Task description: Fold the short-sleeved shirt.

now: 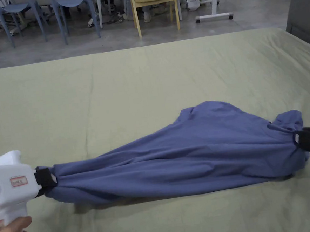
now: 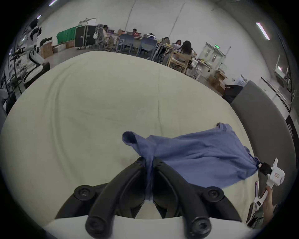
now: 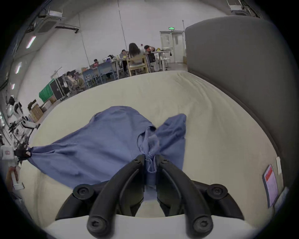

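Left gripper [image 1: 47,178] is clamped on one bunched end of the blue shirt [image 1: 190,152]. Shirt stretches left to right across the near part of the pale green bed [image 1: 112,91], sagging onto it. Right gripper [image 1: 300,141] is clamped on the opposite end.

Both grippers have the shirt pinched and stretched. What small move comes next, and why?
Probably lower both grippers together to lay the shirt flat. The left gripper and right gripper hold its ends, and it hangs bunched between them over the bed.
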A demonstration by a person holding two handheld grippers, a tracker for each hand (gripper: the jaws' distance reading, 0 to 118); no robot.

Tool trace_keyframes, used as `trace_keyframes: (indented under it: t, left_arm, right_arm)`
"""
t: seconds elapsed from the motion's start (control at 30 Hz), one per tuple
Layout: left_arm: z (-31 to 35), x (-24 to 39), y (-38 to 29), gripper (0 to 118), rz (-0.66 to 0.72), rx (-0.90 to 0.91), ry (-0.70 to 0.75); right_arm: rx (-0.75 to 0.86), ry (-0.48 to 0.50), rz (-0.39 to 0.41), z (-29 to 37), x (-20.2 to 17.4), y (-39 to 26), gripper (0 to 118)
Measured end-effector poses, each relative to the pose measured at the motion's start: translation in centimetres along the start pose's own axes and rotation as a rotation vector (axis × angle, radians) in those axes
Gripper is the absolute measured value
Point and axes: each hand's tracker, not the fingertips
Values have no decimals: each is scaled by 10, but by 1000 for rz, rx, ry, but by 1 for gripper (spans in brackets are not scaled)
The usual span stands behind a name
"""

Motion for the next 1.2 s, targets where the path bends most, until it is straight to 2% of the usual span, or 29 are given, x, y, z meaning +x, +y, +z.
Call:
trace_keyframes:
  t: [0.13, 0.27, 0.43, 0.6, 0.63, 0.67, 0.7, 0.73, 0.77, 0.8, 0.93, 1.0, 1.03, 1.07, 1.1, 1.13, 1.17, 1.2]
  left_arm:
    - [59, -7, -41, 5, 4, -10, -44]
    - [110, -15, -93, 5, -52, -18, -44]
    - [135, -45, -158, 6, -47, -104, -7]
    - [118, -44, -180, 6, -30, -168, 26]
    - [117, -42, -178, 19, -34, -175, 33]
    - [117, -40, -176, 55, -34, -183, 48]
    - [120, -41, -171, 71, -33, -179, 58]
    - [124, -43, -167, 76, -34, -178, 55]
    - [130, -42, -165, 76, -41, -173, 56]
    - [141, -41, -161, 78, -70, -144, 68]
    - [198, -28, -151, 78, -245, -41, 202]
    - [233, -18, -156, 78, -264, 52, 241]
    - [253, -13, -162, 77, -237, 102, 229]
    - [269, -9, -171, 64, -230, 151, 196]
    - [284, -1, -184, 32, -214, 220, 180]
    - [287, 3, -189, 0, -196, 240, 189]
    - [288, 8, -195, 0, -154, 264, 227]
    - [287, 8, -197, 0, -185, 200, 194]
  right_arm:
    - [12, 35, -30, 63, 15, -46, 15]
    - [10, 36, -39, 122, 30, -90, 15]
    - [-50, 34, -39, 164, 47, -144, 15]
    - [-109, -7, 11, 169, 39, -167, 15]
    - [-114, -17, 43, 169, 33, -161, 21]
    - [-120, -39, 75, 169, 25, -153, 60]
    - [-140, -61, 91, 168, 22, -148, 88]
    - [-188, -62, 111, 166, 17, -141, 98]
    - [-228, -42, 124, 165, 14, -137, 98]
    - [-203, -9, 144, 172, 8, -132, 113]
    - [-135, -9, 213, 215, -13, -115, 113]
    - [-73, 17, 228, 240, -25, -113, 113]
    - [-44, 38, 232, 253, -32, -114, 112]
    - [-13, 56, 230, 260, -29, -119, 100]
    - [21, 89, 235, 270, -35, -124, 72]
    - [23, 95, 239, 275, -41, -126, 27]
    - [5, 77, 236, 273, -47, -130, 3]
    - [54, 37, 239, 280, -51, -135, 3]
